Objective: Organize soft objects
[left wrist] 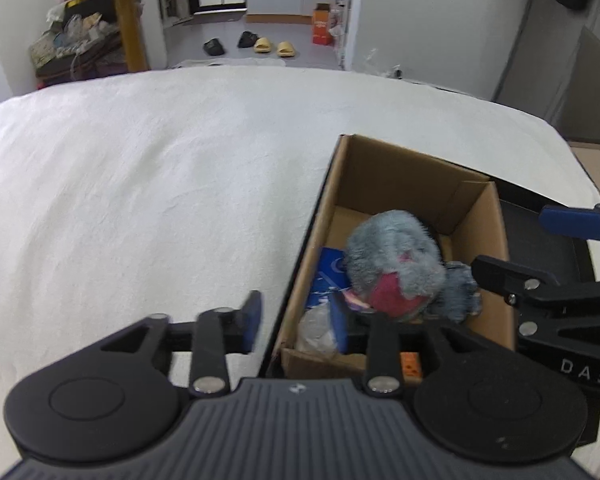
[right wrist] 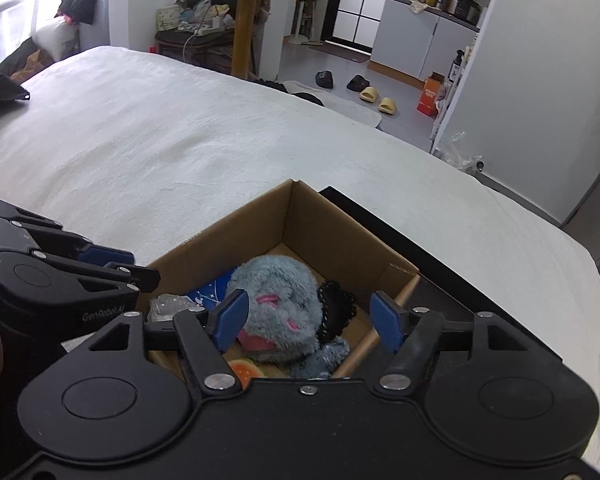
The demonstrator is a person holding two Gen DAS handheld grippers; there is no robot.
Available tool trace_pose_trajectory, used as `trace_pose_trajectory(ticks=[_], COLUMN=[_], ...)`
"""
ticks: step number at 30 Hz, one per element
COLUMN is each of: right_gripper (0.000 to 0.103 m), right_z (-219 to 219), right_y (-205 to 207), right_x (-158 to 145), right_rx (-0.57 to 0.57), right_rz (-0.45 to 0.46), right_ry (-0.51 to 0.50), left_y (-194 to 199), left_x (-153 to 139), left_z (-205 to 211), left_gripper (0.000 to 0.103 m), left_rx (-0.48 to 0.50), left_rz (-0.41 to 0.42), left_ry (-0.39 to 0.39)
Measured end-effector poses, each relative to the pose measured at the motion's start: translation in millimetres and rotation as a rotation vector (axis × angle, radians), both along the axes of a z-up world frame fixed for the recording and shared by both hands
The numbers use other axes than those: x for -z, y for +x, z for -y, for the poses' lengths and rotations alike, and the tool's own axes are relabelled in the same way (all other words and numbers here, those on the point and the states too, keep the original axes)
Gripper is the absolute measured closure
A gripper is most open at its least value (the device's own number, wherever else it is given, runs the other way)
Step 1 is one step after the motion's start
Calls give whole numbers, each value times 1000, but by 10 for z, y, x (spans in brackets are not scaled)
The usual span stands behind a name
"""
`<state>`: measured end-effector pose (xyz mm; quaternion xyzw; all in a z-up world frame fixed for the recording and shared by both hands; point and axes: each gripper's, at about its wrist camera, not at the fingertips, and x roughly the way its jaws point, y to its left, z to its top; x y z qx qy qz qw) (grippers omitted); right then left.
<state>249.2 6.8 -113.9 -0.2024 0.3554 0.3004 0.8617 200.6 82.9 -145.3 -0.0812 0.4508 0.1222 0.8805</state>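
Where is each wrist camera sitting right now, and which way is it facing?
Left wrist: on the left gripper, beside the box, facing across the bed; own fingers show.
Right wrist: on the right gripper, above the box, facing forward; own fingers show.
Shared: box, plush, each other's gripper, slippers.

A cardboard box (right wrist: 300, 216) is set on the bed (right wrist: 180, 140), near its right edge. A plush toy (right wrist: 276, 312) lies inside the box, with a lace item (right wrist: 336, 308) just to its right and a plastic bag (right wrist: 168, 304) to its left. A folded cloth (left wrist: 326, 276) is tucked left of the toy. Beyond the foot of the bed, slippers (right wrist: 378, 98) are placed on the floor, with a carton (right wrist: 430, 94) to their right. A table (right wrist: 244, 8) stands behind the bed, to the left of the slippers.
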Motion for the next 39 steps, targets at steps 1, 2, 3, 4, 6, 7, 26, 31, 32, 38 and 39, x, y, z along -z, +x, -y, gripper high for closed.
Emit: trace_pose_trajectory(ticks=[1,2,3,4,6,7,26,31,32,38,39], right_gripper=[34,33,32,29,26,24,10,4,1,0,0], right_z=[40,82,121,165,249,291,1316,1563,1602,1773,1797], right_y=[-3,-2,-4,-7,-18,-32,-330,-443,-474,-603,-616], right_x=[-6,-14,-22,-35,-58,-75,-392,-501,-524,-611,-618], right_rx=[7,15,24,34,50,57,312,367,377,435,445], right_rz=[-7,-14,-20,-26,-37,-42,-102,-127,-125,-128,-134], right_ry=[7,13,18,24,38,47,200,253,257,284,287], left_y=[-8,-15,-18,-21,-14,-19,-213,-283,-294,-380,-399], left_x=[-34,-65,-97,-125,-175,-198,-749,-929,-970,-1146,-1175], left_z=[29,62,91,113,161,188,695,798,806,891,898], left_gripper=[55,52,48,45,42,40,33,29,29,25,24], left_rx=[5,11,18,25,38,41,155,198,202,241,246], left_rz=[3,5,4,1,-12,-18,-33,-19,-17,-5,-5], left_ry=[1,2,-1,-4,-4,-1,13,23,16,12,10])
